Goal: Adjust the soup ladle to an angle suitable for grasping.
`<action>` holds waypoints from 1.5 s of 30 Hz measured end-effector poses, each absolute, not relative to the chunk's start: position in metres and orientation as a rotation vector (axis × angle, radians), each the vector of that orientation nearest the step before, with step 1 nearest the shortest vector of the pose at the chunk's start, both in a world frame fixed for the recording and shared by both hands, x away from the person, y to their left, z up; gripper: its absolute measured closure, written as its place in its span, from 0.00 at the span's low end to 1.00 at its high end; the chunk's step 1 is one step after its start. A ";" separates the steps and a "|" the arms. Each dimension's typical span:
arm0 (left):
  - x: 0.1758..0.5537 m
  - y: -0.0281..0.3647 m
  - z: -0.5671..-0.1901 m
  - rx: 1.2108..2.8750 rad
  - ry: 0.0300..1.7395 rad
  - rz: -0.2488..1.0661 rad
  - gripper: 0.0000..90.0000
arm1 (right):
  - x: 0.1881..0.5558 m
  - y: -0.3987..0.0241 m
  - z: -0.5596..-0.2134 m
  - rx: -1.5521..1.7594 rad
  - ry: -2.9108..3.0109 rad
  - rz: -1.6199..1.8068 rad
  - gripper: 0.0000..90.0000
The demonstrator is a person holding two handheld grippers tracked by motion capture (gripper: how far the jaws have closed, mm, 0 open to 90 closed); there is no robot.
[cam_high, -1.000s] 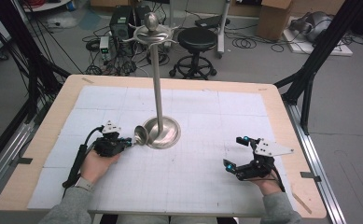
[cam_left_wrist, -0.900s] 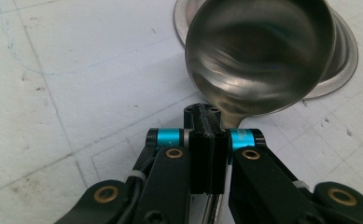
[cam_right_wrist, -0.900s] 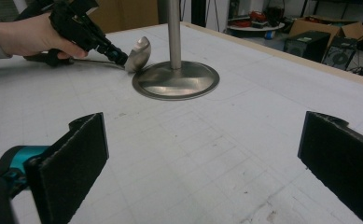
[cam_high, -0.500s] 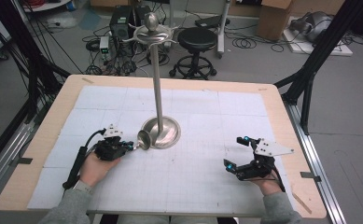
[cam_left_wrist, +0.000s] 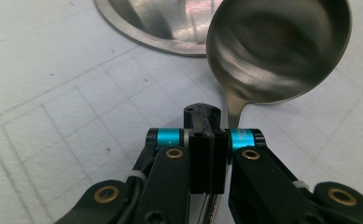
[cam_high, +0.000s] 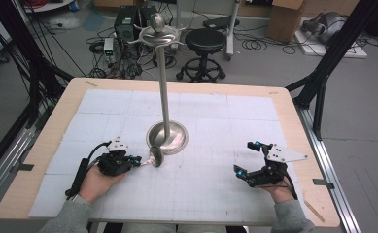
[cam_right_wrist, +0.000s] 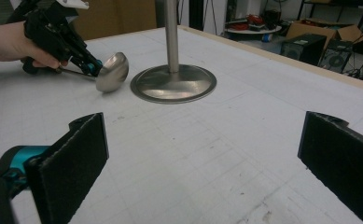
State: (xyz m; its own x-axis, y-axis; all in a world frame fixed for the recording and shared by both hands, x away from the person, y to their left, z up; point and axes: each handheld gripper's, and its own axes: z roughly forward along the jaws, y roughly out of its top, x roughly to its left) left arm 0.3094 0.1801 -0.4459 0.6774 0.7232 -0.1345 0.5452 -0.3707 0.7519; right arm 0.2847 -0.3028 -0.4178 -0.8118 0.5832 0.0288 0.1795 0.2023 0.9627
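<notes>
— Surface? White gridded mat (cam_high: 215, 194) on wooden table (cam_high: 293, 121), lab floor with cables and black stool (cam_high: 203, 46) behind.

— Item in hand? Steel ladle (cam_high: 155, 156): round polished bowl, thin handle. Bowl resting just beside base of steel stand (cam_high: 167, 137), at its near-left edge; contact with base not resolvable.

— Left gripper (cam_high: 137, 161)? Clenched on ladle handle close behind bowl.

— Right gripper (cam_high: 247, 158)? Released, jaws wide apart, nothing between, well apart from stand at right of table.

— View differences? Left gripper view: bowl interior (cam_left_wrist: 277, 49) with reflections, handle neck entering between pads. Right gripper view: bowl's rounded back (cam_right_wrist: 112, 71). High view: hooked top of stand (cam_high: 157, 31).
</notes>
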 end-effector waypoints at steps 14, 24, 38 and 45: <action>0.283 0.167 -0.446 2.108 0.867 0.251 1.00 | 0.285 -0.302 -0.418 0.713 2.143 1.641 0.01; 0.263 0.162 -0.448 2.125 0.781 0.244 1.00 | 0.285 -0.301 -0.418 0.713 2.150 1.638 0.01; 0.242 0.162 -0.449 2.143 0.693 0.209 1.00 | 0.285 -0.300 -0.419 0.706 2.156 1.629 0.01; 0.234 0.162 -0.449 2.151 0.664 0.214 1.00 | 0.286 -0.300 -0.419 0.711 2.161 1.630 0.01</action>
